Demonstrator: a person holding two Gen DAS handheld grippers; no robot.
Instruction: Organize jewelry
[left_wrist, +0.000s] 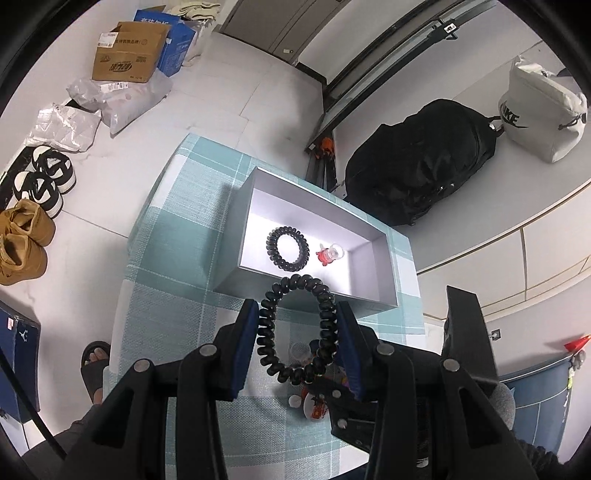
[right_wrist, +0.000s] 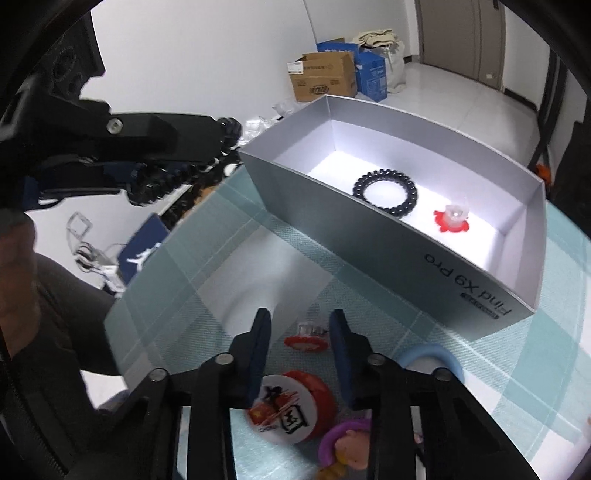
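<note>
My left gripper (left_wrist: 297, 314) is shut on a black spiral hair tie (left_wrist: 295, 328) and holds it above the checked table, just short of the near wall of the open grey box (left_wrist: 255, 177). Inside the box lie another black spiral hair tie (left_wrist: 287, 248) and a small red ring with a clear top (left_wrist: 330, 254); both also show in the right wrist view: hair tie (right_wrist: 386, 192), ring (right_wrist: 453, 218). My right gripper (right_wrist: 300, 325) is open, low over the table, with a small red ring (right_wrist: 306, 339) between its fingertips. The left gripper (right_wrist: 155, 147) shows at upper left.
On the table under my right gripper lie a red-and-white round badge (right_wrist: 291, 406), a blue ring (right_wrist: 432, 356) and a purple ring with a doll figure (right_wrist: 345, 443). The box wall (right_wrist: 369, 229) stands just ahead. Shoes (left_wrist: 37, 184), cartons (left_wrist: 127, 51) and a black bag (left_wrist: 417, 170) are on the floor.
</note>
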